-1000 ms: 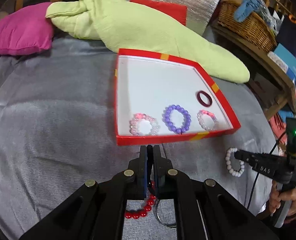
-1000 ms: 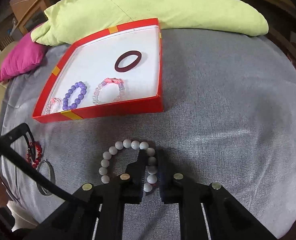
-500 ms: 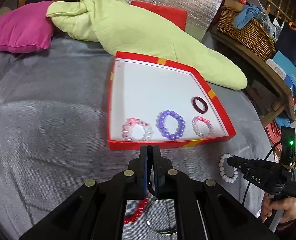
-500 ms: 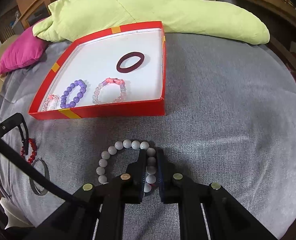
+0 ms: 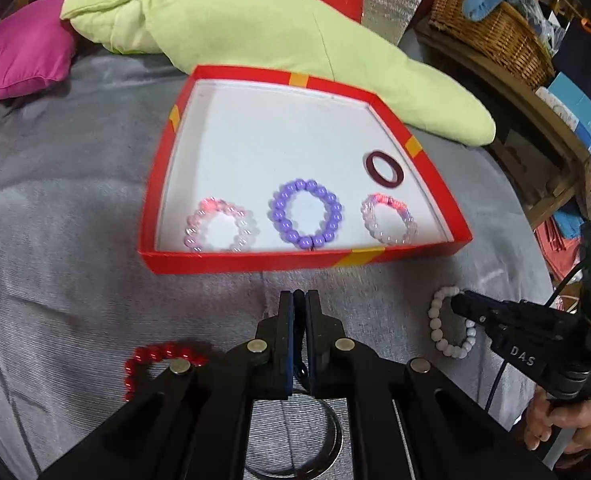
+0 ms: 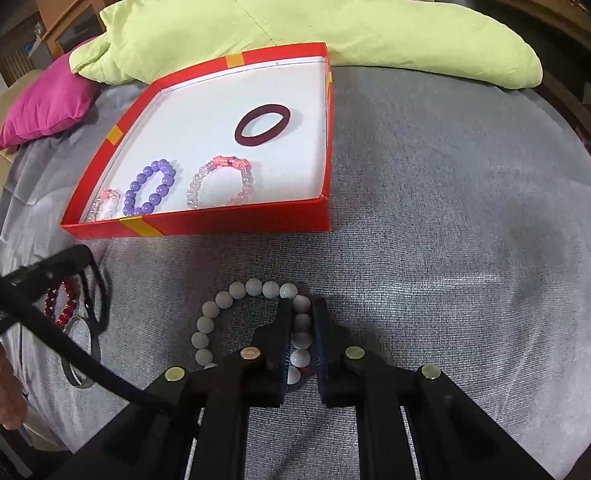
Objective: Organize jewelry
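Soft even indoor light, faint shadows; strong fisheye bending, black vignette corners; slight motion blur.

Glossy purple beads (image 5: 307, 214) – matt white bracelet (image 6: 251, 320), woven grey cloth (image 6: 455, 240).

Bare grey cloth (image 6: 455, 220) right of the red box (image 6: 255, 226) is open.

The box (image 5: 435, 184) is red outside with yellow stripes and white inside. In it lie a purple bracelet (image 5: 306, 213), two pale pink-and-clear ones (image 5: 220, 231) (image 5: 389, 219), and a maroon ring (image 5: 384, 170). On the grey cover (image 6: 455, 200) are white beads (image 6: 231, 312), red beads (image 5: 151, 360) and a dark bangle (image 5: 331, 440). The claws (image 5: 299, 304) (image 6: 301, 312) are black. The cushion (image 5: 19, 60) is magenta, the quilt (image 6: 315, 28) lime green.
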A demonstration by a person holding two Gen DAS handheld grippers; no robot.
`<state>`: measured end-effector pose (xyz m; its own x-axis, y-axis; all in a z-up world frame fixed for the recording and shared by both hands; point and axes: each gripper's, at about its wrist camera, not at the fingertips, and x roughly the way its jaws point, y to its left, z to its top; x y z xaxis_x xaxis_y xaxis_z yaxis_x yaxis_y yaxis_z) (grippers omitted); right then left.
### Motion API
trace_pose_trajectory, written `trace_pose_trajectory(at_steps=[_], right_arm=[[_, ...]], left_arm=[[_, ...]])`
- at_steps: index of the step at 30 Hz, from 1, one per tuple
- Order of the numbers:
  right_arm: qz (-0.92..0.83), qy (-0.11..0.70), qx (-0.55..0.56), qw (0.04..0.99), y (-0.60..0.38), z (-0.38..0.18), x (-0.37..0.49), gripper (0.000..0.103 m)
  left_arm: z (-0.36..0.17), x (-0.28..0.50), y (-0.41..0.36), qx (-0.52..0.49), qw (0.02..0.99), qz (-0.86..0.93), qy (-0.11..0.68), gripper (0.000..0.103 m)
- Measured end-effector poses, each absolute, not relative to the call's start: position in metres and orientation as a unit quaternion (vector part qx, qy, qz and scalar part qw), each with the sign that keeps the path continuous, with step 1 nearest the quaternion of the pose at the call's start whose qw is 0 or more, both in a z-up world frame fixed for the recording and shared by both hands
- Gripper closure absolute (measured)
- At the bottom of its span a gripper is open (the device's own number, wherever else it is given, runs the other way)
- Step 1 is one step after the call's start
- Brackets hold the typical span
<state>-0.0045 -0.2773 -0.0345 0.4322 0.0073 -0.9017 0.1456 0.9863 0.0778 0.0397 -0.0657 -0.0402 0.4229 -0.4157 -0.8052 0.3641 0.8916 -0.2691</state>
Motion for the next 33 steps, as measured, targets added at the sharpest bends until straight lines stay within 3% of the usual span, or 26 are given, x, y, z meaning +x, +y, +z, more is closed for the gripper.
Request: trace_pose_trajectory(at_steps=[20, 23, 27, 28, 33], right_arm=[[-0.052, 0.529, 0.061, 0.845, -0.271, -0.034, -0.005, 0.092], [-0.052, 0.528, 0.060, 0.846, -0.271, -0.034, -0.006, 0.092], [-0.051, 0.527, 0.065, 0.846, -0.273, -0.035, -0.006, 0.091], [-0.051, 0.526, 0.066, 0.846, -0.273, -0.035, -0.006, 0.090], [-0.049, 0.528, 0.083, 0.844, -0.281, -0.034, -0.006, 0.090]], left_arm=[[-0.053, 0.040, -0.085, 0.005, 0.837, -0.222, 0.500, 0.096], [-0.053, 0.040, -0.084, 0.002, 0.834, -0.228, 0.502, 0.088], [-0.051, 0.035, -0.089, 0.007, 0.829, -0.249, 0.500, 0.058], [-0.050, 0.034, -0.092, 0.015, 0.830, -0.251, 0.498, 0.055], [-0.050, 0.031, -0.097, 0.034, 0.834, -0.247, 0.491, 0.055]])
